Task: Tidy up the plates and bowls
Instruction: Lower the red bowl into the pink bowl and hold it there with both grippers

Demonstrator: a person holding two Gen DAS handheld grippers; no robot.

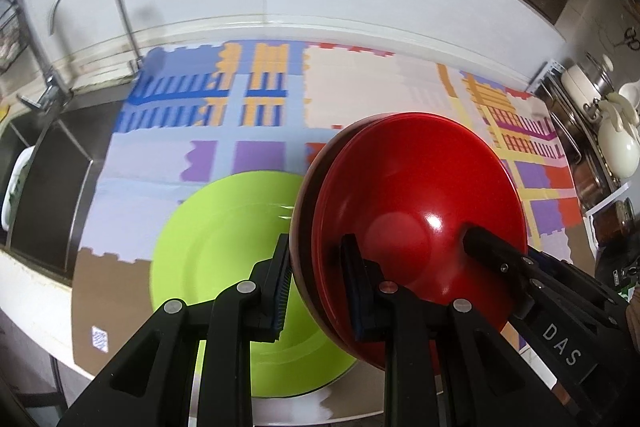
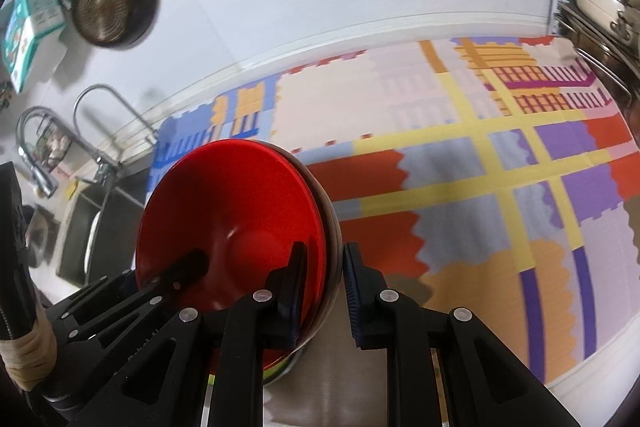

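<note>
A stack of nested red bowls (image 1: 420,195) hangs tilted above the patterned mat, held at two opposite sides of its rim. My left gripper (image 1: 316,287) is shut on the stack's left rim, one finger outside and one inside. My right gripper (image 2: 324,287) is shut on the opposite rim of the red bowls (image 2: 236,203). In the left wrist view the right gripper's inner finger (image 1: 486,247) shows inside the top bowl; in the right wrist view the left gripper's finger (image 2: 188,263) does the same. A lime green plate (image 1: 224,267) lies flat on the mat under and left of the stack.
The colourful mat (image 2: 460,167) covers the counter. A steel sink (image 1: 52,195) with a curved faucet (image 1: 120,7) lies to the left. Pots and a cream kettle (image 1: 616,139) stand on a rack at the right. Pans (image 2: 104,7) hang on the wall behind.
</note>
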